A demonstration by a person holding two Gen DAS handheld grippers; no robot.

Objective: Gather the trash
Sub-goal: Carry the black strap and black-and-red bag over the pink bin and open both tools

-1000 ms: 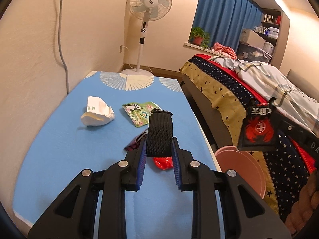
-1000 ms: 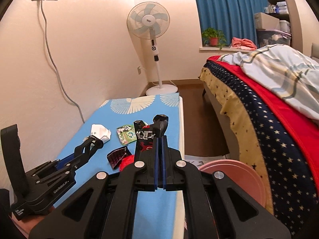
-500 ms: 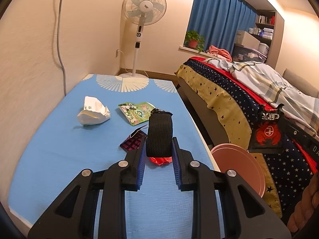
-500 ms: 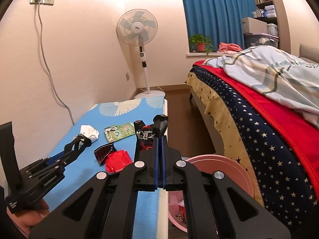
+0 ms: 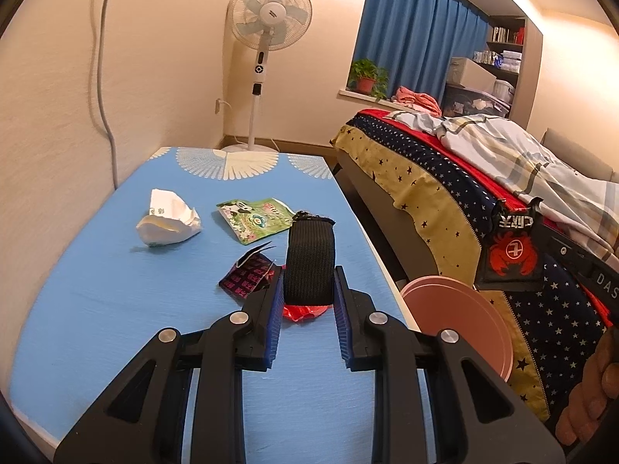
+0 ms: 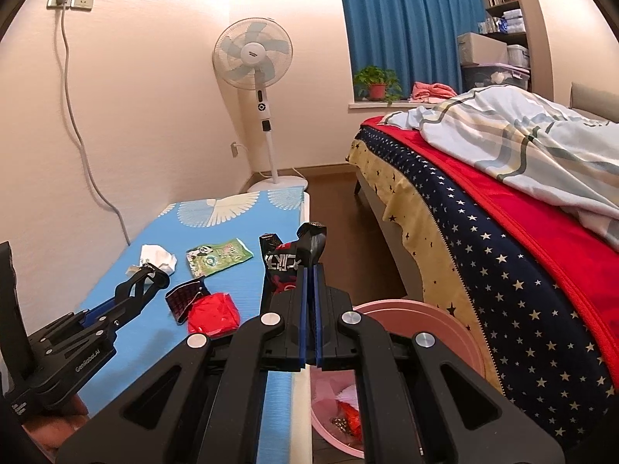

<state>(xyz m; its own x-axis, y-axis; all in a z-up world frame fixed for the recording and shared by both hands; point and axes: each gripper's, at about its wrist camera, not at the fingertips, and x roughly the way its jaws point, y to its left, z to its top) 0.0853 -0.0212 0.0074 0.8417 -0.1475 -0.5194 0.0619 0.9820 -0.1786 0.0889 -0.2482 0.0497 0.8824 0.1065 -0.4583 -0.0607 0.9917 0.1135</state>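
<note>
The right gripper [image 6: 309, 270], clamped on a black wrapper [image 6: 290, 263], hung beside the bench [image 6: 240, 266], above the pink bin [image 6: 464, 328]; release came next. The left gripper [image 5: 307, 301] pinched a black strap [image 5: 309, 259].

Left gripper [image 5: 307, 301] grips something black; right gripper [image 6: 309, 270] pinched closed.

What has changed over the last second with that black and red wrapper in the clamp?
The right gripper, shut on the black and red wrapper, has carried it off the blue table toward the pink bin, now more fully in view below. The left gripper still clamps its black strap. The tissue, green packet and red wrapper stayed put.
</note>
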